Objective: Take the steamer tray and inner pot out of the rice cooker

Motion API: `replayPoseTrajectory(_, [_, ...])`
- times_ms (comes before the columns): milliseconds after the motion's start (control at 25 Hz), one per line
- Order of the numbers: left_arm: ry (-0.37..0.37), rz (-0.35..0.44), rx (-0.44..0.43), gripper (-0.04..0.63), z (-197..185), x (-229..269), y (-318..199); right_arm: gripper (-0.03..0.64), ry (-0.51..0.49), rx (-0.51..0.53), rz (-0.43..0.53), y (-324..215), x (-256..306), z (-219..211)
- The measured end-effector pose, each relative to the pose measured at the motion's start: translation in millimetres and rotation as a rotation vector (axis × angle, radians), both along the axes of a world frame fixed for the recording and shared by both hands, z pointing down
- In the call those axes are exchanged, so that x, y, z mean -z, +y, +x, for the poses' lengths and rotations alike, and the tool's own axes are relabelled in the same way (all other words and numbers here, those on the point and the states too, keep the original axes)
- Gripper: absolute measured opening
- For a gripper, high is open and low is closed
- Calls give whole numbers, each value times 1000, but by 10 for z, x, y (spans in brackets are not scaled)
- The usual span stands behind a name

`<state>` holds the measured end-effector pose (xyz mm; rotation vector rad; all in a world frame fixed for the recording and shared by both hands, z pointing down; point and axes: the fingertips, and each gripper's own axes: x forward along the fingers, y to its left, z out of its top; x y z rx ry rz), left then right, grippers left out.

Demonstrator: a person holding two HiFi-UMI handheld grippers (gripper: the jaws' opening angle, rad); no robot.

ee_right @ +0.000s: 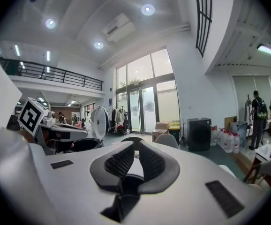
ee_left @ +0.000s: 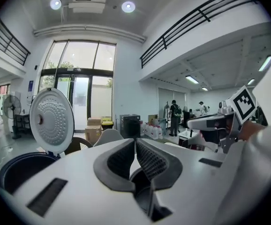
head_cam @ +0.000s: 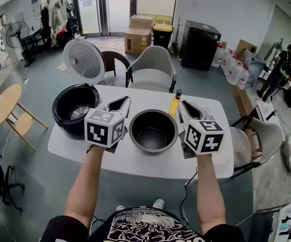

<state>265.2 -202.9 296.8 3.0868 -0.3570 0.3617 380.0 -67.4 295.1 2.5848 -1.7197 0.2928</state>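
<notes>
The dark metal inner pot [head_cam: 153, 130] stands empty on the white table [head_cam: 135, 163], outside the rice cooker. The black rice cooker [head_cam: 74, 108] sits at the table's left end with its round lid [head_cam: 83, 60] raised; the same lid [ee_left: 51, 121] also shows in the left gripper view. My left gripper [head_cam: 127, 101] hovers just left of the pot, shut and empty, its pads [ee_left: 149, 161] closed together. Just right of the pot my right gripper [head_cam: 183, 104] is likewise shut with nothing between its pads [ee_right: 150, 162]. No steamer tray is visible.
A yellow bottle with a black cap [head_cam: 174, 102] stands behind the pot, next to the right gripper. Grey chairs [head_cam: 153, 69] stand behind the table. A wooden round table [head_cam: 4, 105] is to the left, cardboard boxes [head_cam: 139, 34] and a black cabinet [head_cam: 199, 44] farther back.
</notes>
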Motion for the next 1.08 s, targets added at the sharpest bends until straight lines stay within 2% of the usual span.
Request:
replayPoseTrajectory(120, [-5, 12, -13, 20, -20, -44, 63, 14, 30, -2, 1, 31, -26, -45])
replayPoseTrajectory(240, [-1, 10, -27, 14, -42, -34, 114, 14, 29, -5, 2, 57, -49, -65])
replayPoseTrajectory(520, [23, -18, 3, 14, -111, -73, 66, 14, 37, -26, -15, 149, -126, -73])
replayPoseTrajectory(1080, [15, -15, 9, 14, -178, -85, 56, 14, 47, -26, -16, 152, -126, -176])
